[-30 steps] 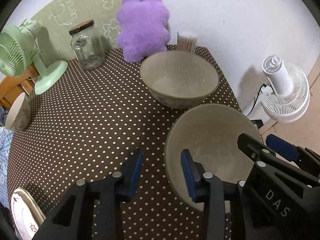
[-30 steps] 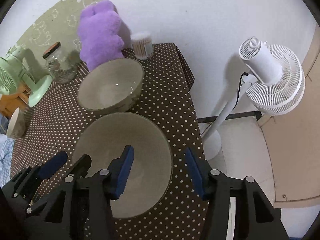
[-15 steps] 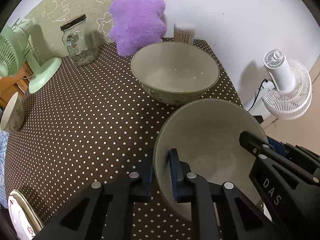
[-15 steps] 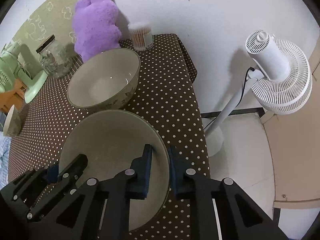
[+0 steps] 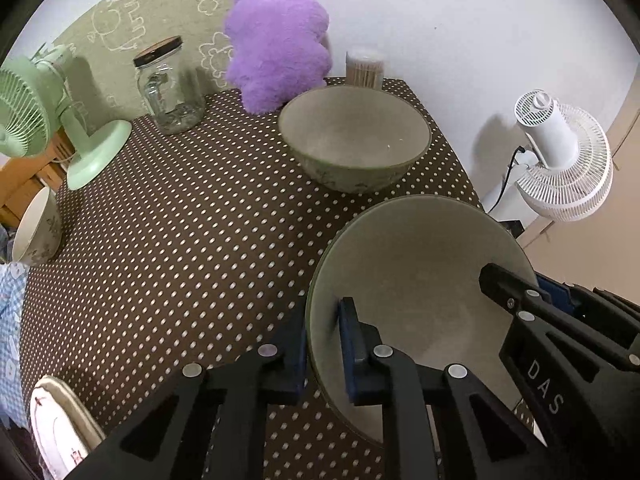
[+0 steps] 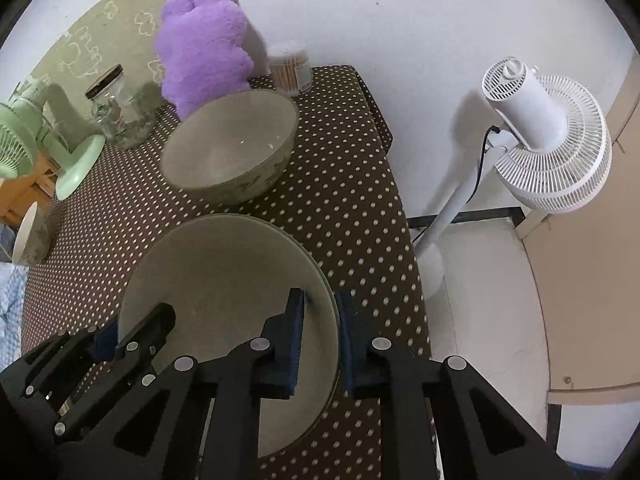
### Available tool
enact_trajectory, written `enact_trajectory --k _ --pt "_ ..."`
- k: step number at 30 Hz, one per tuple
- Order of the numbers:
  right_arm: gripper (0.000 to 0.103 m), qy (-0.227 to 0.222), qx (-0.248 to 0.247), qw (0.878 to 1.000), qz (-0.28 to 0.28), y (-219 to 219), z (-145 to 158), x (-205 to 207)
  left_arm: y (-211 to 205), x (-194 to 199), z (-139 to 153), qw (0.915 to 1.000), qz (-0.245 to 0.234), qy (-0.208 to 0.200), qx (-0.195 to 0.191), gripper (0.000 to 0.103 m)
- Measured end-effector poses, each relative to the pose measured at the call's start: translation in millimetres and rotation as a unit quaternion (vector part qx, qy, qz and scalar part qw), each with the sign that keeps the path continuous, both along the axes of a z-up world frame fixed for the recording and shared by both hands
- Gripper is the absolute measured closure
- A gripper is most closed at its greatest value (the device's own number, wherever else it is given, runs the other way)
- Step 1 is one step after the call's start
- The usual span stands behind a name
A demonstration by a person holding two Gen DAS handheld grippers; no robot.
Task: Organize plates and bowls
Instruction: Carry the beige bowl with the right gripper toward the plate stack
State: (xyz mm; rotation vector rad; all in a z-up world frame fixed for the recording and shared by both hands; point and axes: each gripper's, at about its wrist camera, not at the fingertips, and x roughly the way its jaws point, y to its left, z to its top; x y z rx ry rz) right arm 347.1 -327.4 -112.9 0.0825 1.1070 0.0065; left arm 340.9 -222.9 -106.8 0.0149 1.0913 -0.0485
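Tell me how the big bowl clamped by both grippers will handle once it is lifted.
The near bowl looks like glazed ceramic: probably rigid, rather heavy, and breakable if dropped. Its smooth rim may slip, since the left gripper and right gripper pinch only thin edge sections. With grips on opposite sides, it likely stays level rather than tipping.

The wide grey-green ceramic bowl (image 5: 420, 264) is showing a smooth, matt glaze, like the second grey-green ceramic bowl (image 5: 354, 136) beyond it. The brown polka-dot cloth table cover (image 5: 180, 240) is looking soft and dull. The black plastic left gripper (image 5: 322, 344) and black plastic right gripper (image 6: 320, 332) are carrying blue rubbery pads (image 5: 348, 340) and shiny metal rivets. The purple plush toy (image 5: 278, 36) is looking fluffy; the clear glass jar (image 5: 170, 88) is gleaming.
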Motion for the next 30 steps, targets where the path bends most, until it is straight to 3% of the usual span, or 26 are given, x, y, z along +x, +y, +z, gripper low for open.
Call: enact_trajectory --k 15,30 --pt "0.083 -0.012 -0.007 1.000 -0.007 53.3 33.9 -76.8 55.8 -73.5 27.1 0.9998 -0.004 -0.011 -0.014 0.092" --pt "0.083 0.006 -0.008 1.000 -0.004 111.7 25.9 -136.4 108.7 -130.7 14.6 0.9998 -0.004 0.012 -0.016 0.091"
